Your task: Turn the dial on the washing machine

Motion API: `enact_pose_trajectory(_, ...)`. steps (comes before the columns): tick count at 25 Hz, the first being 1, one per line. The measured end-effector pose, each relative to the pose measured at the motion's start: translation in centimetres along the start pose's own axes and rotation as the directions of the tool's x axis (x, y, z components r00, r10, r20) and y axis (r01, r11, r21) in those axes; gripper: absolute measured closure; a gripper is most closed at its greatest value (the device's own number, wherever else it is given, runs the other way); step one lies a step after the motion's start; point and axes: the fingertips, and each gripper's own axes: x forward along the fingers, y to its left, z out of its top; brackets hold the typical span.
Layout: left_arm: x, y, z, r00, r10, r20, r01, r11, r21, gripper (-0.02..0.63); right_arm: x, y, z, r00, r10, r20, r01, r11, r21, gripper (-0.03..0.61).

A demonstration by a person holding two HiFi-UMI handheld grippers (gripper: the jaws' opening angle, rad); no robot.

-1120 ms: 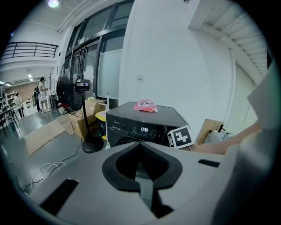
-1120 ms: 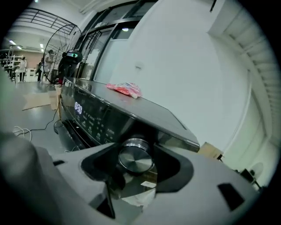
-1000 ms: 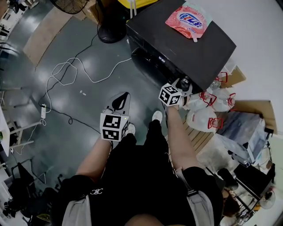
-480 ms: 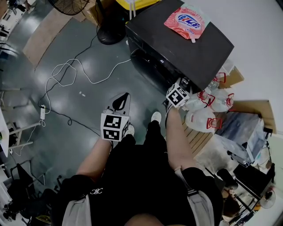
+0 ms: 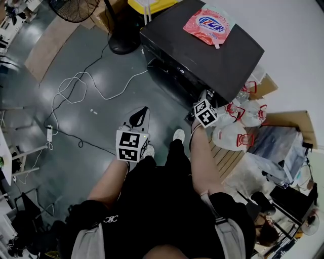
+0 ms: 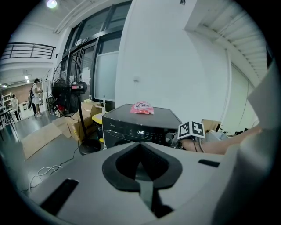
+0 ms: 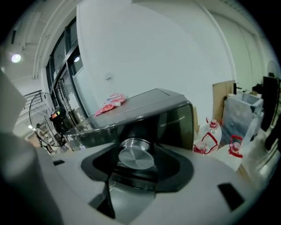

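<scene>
A black washing machine (image 5: 223, 55) stands ahead with a pink pouch (image 5: 208, 24) on its lid. My right gripper (image 5: 209, 96) is at the right end of the machine's front panel. In the right gripper view its black pads sit on either side of the round silver dial (image 7: 136, 156), shut on it. My left gripper (image 5: 140, 115) hangs lower left over the floor, its jaws together and holding nothing. From the left gripper view (image 6: 142, 160) I see the machine's front (image 6: 131, 125) with a lit display (image 6: 140, 132), and the right gripper's marker cube (image 6: 192, 128).
Several plastic water jugs with red handles (image 5: 235, 132) stand right of the machine on a wooden pallet (image 5: 228, 157). A floor fan's base (image 5: 121, 41) and a yellow box (image 5: 147, 5) are at the left rear. White cables (image 5: 76, 83) trail over the grey floor.
The right gripper's marker cube has rolled clockwise and shifted right, close to the machine's panel. The left gripper has stayed where it was.
</scene>
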Motion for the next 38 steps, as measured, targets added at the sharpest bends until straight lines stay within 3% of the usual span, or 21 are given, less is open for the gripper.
enact_pose_trajectory(3,0.0,-0.1,-0.2,1.000,-0.008,-0.005,0.008,1.000,0.005,0.618,0.1,-0.4,-0.2,0.999,0.048,0.004,-0.048,0.985,0.164,0.324)
enact_pose_trajectory(7,0.3,-0.4,-0.2,1.000,-0.016,-0.008,0.016,1.000,0.013,0.618,0.2,-0.8,-0.4,0.991,0.131,0.031,-0.133,0.922,0.364,0.321)
enact_pose_trajectory(12,0.7,-1.3,0.1,1.000,-0.026,-0.007,0.026,0.999,0.024,0.618,0.3,-1.1,-0.3,0.987,0.158,0.040,-0.161,0.903,0.397,0.321)
enact_pose_trajectory(14,0.7,-1.4,0.1,1.000,-0.027,-0.008,0.027,0.999,0.026,0.618,0.4,-1.1,-0.4,0.984,0.173,0.047,-0.176,0.882,0.437,0.319)
enact_pose_trajectory(22,0.6,-1.3,-0.1,1.000,-0.022,-0.017,0.022,0.999,0.033,0.618,0.8,-1.0,-0.9,0.947,0.296,0.123,-0.306,0.722,0.621,0.313)
enact_pose_trajectory(27,1.0,-1.9,-0.1,0.999,-0.030,-0.018,0.030,0.999,0.038,0.618,0.9,-1.1,-1.0,0.946,0.303,0.118,-0.309,0.724,0.617,0.313)
enact_pose_trajectory(30,1.0,-2.1,0.1,0.999,-0.033,-0.017,0.033,0.999,0.041,0.618,0.8,-1.2,-1.1,0.943,0.311,0.121,-0.314,0.705,0.636,0.313)
enact_pose_trajectory(33,1.1,-1.9,0.3,0.999,-0.031,-0.017,0.032,0.999,0.042,0.618,1.0,-1.2,-1.3,0.925,0.354,0.139,-0.346,0.631,0.694,0.313)
enact_pose_trajectory(37,1.4,-1.8,0.3,0.999,-0.029,-0.022,0.030,0.999,0.044,0.618,1.2,-1.1,-1.7,0.881,0.427,0.205,-0.399,0.436,0.807,0.310)
enact_pose_trajectory(38,1.5,-1.9,0.3,0.999,-0.031,-0.023,0.032,0.998,0.046,0.618,1.2,-1.2,-1.8,0.874,0.433,0.220,-0.408,0.408,0.817,0.309)
